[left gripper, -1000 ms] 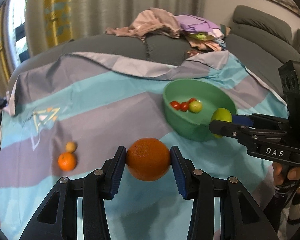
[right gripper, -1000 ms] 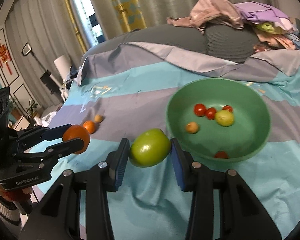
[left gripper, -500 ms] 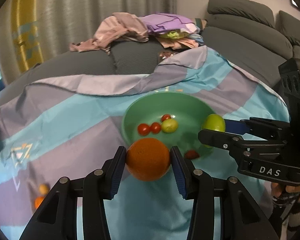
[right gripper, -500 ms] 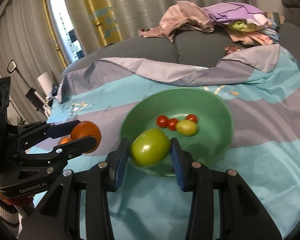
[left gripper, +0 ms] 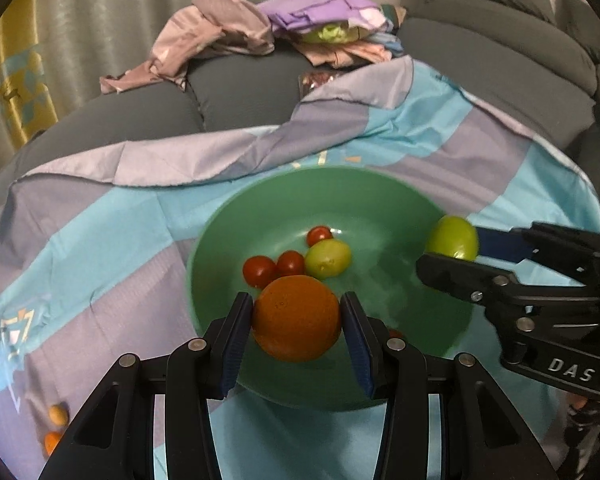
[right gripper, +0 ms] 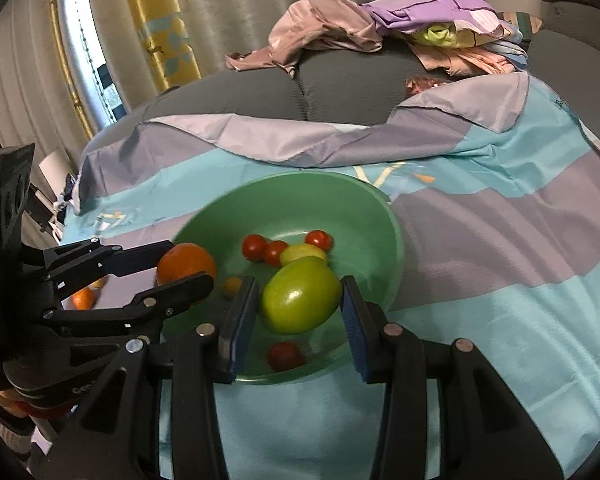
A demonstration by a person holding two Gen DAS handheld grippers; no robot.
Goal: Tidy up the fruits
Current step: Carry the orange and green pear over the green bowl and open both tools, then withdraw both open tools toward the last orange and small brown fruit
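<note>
My left gripper (left gripper: 296,322) is shut on an orange (left gripper: 296,318) and holds it over the near part of the green bowl (left gripper: 220,232). My right gripper (right gripper: 300,302) is shut on a green apple (right gripper: 300,300), also over the bowl (right gripper: 384,216). The bowl holds several cherry tomatoes (left gripper: 260,270) and a small yellow-green fruit (left gripper: 327,258). In the right wrist view the left gripper's orange (right gripper: 186,264) hangs at the bowl's left rim. In the left wrist view the right gripper's apple (left gripper: 452,238) hangs at the bowl's right rim.
The bowl stands on a blue and grey cloth (left gripper: 100,248) spread over a grey sofa. Two small orange fruits (left gripper: 56,426) lie on the cloth at the lower left. A pile of clothes (left gripper: 284,32) sits on the sofa behind.
Both grippers have moved in over the bowl with their fruits. The bowl now fills the middle of both views. Both stay shut on their fruit.
</note>
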